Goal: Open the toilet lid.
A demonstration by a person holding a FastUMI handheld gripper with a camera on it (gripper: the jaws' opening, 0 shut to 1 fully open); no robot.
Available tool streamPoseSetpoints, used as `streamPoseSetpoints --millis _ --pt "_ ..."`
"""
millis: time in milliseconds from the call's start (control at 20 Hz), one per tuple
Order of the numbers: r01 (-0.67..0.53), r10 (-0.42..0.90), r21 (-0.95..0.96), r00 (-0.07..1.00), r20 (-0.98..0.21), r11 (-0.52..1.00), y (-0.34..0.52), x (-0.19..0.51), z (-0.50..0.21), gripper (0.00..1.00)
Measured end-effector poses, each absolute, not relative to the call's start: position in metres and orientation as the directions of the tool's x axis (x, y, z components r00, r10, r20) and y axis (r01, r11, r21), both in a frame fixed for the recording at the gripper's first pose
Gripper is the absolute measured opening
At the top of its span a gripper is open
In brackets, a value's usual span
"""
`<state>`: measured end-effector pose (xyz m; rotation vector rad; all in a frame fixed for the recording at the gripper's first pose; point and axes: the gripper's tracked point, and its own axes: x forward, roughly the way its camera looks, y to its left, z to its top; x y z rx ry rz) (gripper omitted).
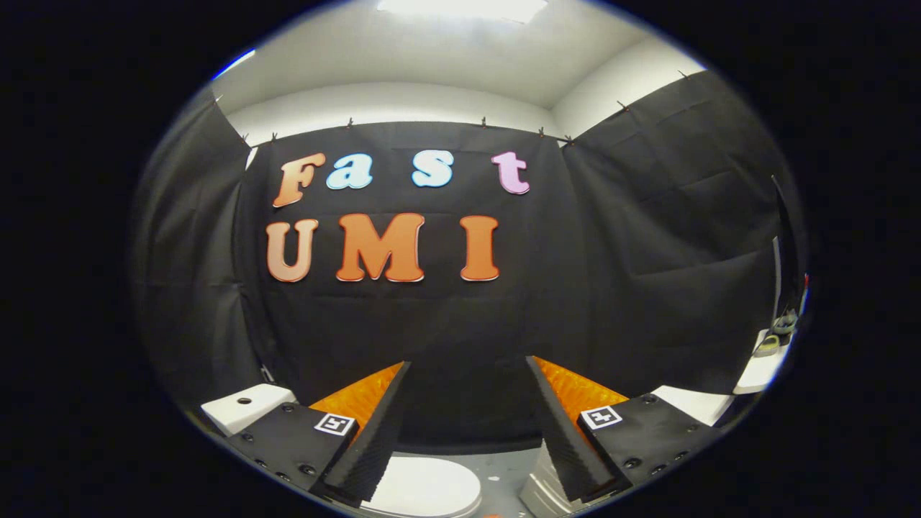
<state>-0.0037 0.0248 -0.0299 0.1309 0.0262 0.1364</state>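
I hold the tongs [468, 374] spread wide apart, gripping nothing, facing the black cloth wall [446, 324]. The white toilet lid [424, 485] lies shut below, between the fingers and nearer the left one.

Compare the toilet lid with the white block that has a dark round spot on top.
Shape: the toilet lid is rounded; the white block is boxy. Surface: the toilet lid is plain; the white block bears a dark round spot. Place: the toilet lid lies low between the fingers of the open tongs, which grip nothing; the white block sits outside the left finger. Both are white.
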Motion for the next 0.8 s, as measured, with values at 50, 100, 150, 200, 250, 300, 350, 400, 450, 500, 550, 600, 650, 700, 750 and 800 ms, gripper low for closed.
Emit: streamPoseSetpoints --millis 50,100,150,200,250,300,350,400,450,500,550,600,650,700,750,800 --pt "-0.142 0.148 0.155 0.989 -0.028 0.978 0.025 -0.001 -0.045 0.98" --pt "-0.147 0.158 0.179 0.987 -0.044 0.973 0.027 0.0 -0.063 0.98" --pt "-0.152 0.169 0.21 0.983 -0.066 0.966 0.032 0.001 -0.086 0.98" --pt "-0.156 0.185 0.245 0.978 -0.099 0.957 0.037 0.002 -0.114 0.98" --pt "-0.159 0.204 0.28 0.969 -0.14 0.947 0.043 0.003 -0.146 0.99" --pt "-0.162 0.23 0.315 0.954 -0.191 0.935 0.05 0.002 -0.179 0.98" --pt "-0.166 0.26 0.353 0.936 -0.237 0.921 0.055 -0.003 -0.216 0.98" --pt "-0.155 0.279 0.39 0.916 -0.287 0.908 0.057 -0.006 -0.25 0.98" --pt "-0.139 0.295 0.42 0.896 -0.332 0.897 0.057 -0.008 -0.282 0.99" --pt "-0.121 0.309 0.451 0.876 -0.371 0.885 0.056 -0.01 -0.312 0.99" --pt "-0.1 0.324 0.482 0.854 -0.408 0.871 0.055 -0.012 -0.341 0.99" --pt "-0.074 0.331 0.502 0.832 -0.445 0.862 0.054 -0.016 -0.371 0.99" --pt "-0.047 0.325 0.497 0.808 -0.491 0.867 0.055 -0.016 -0.4 0.99" --pt "-0.039 0.334 0.5 0.789 -0.516 0.865 0.056 -0.025 -0.424 0.99" --pt "-0.03 0.352 0.522 0.77 -0.532 0.853 0.057 -0.03 -0.44 0.99" --pt "-0.009 0.367 0.548 0.752 -0.548 0.836 0.06 -0.033 -0.454 0.99"
